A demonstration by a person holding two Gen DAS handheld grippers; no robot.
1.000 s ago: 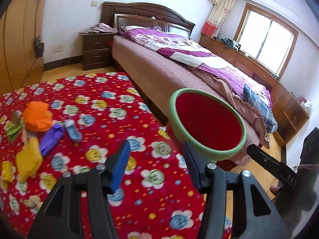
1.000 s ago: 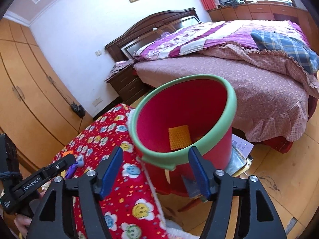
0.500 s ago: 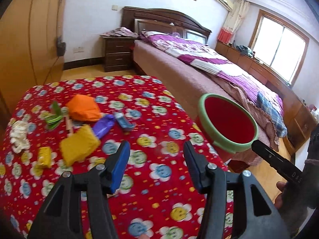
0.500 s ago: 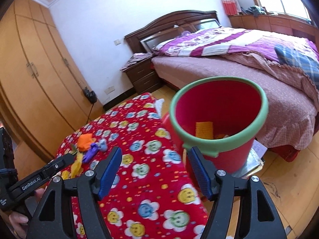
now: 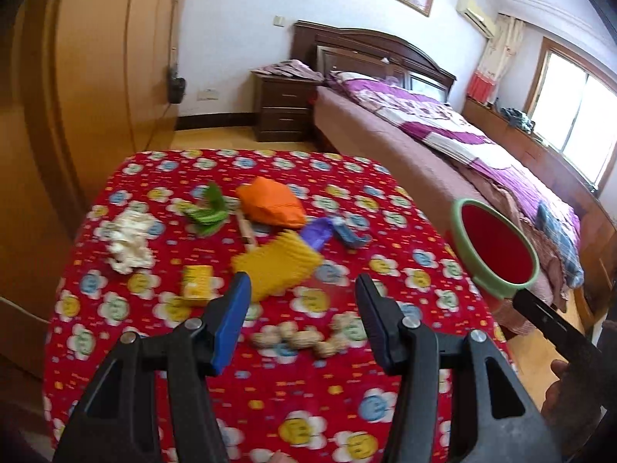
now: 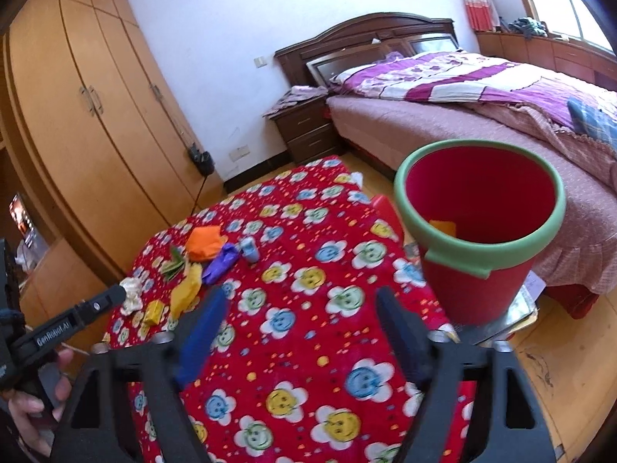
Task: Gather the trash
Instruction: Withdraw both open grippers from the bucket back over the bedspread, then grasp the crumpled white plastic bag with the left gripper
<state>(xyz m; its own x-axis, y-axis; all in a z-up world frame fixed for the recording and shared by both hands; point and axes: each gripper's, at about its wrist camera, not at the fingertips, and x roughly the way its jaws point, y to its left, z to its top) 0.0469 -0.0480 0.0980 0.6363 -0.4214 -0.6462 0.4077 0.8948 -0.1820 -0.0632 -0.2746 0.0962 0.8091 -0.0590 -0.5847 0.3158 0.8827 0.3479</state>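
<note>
Left wrist view is smeared by motion, so the trash on the red flowered cloth (image 5: 270, 397) is soft-edged: an orange wrapper (image 5: 272, 206), a yellow ridged piece (image 5: 277, 264), a purple wrapper (image 5: 318, 233), a blue scrap (image 5: 349, 235), green strips (image 5: 206, 212), a crumpled white tissue (image 5: 127, 245), a small yellow box (image 5: 197, 284) whose print cannot be read, and peanut shells (image 5: 297, 337) partly hidden behind the fingers. The left gripper (image 5: 302, 308) hangs above the cloth with its jaws spread and nothing between them. The red bin (image 5: 493, 245) with a green rim stands off the cloth's right edge, beside the bed (image 5: 443, 162); its body is cut off here and its inside does not show.

From the right wrist view, the bin's rim hides most of its floor; only a corner of an orange-yellow scrap (image 6: 443, 227) peeks out. The right gripper (image 6: 299, 326) is blurred, its jaws opening, empty, over the cloth. At lower left, the other tool's finger reads "GenRobot.AI"; a hand (image 6: 34, 401) grips its handle, cut off by the frame.
</note>
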